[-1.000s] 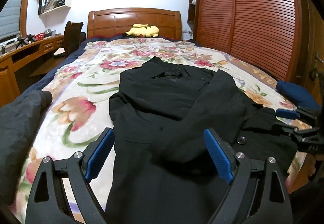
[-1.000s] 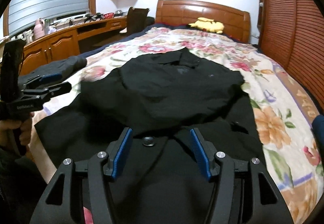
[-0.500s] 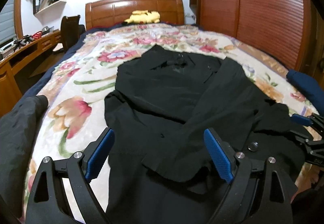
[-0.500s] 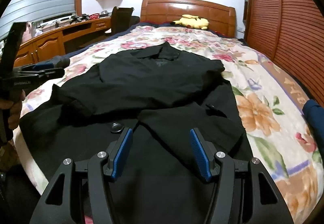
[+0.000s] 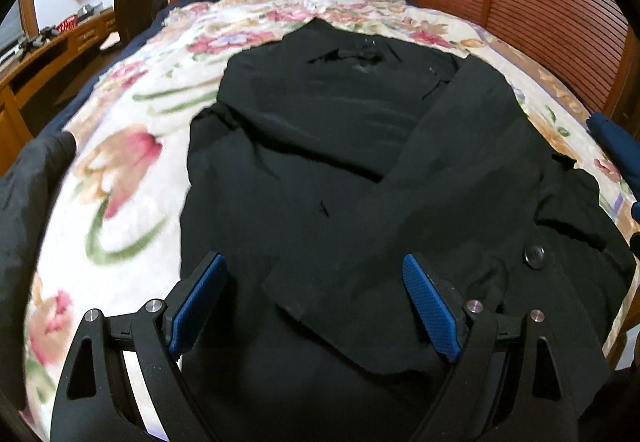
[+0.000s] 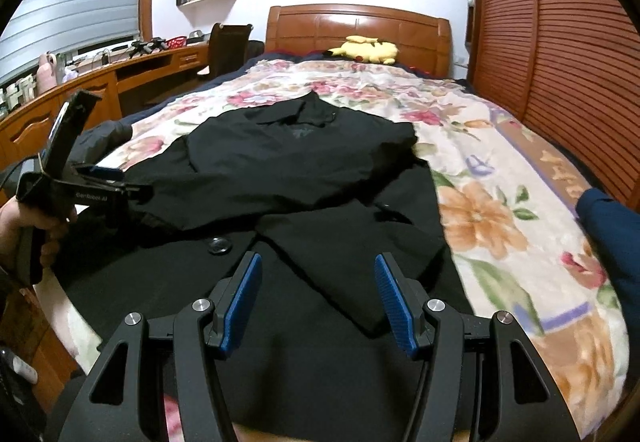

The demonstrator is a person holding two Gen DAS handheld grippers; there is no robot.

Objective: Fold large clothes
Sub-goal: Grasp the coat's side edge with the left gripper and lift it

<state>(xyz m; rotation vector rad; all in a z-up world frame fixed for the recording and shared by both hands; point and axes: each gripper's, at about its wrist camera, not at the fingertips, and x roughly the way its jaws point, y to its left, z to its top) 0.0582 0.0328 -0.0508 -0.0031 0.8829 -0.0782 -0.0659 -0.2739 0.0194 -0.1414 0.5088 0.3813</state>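
Yellow plush toy (image 6: pixel 366 49) — headboard (image 6: pixel 358 26) behind.

My left gripper (image 5: pixel 314 302) points steeply downward, its blue pads (image 5: pixel 196 308) spread wide with nothing pinched between them. My right gripper (image 6: pixel 318 300) tilts down more gently, jaws parted to a middling gap, also gripping nothing. From the right wrist view I see my left hand (image 6: pixel 24 226) at the near left, fingers wrapped round the handle (only the bare hand shows, no sleeve).
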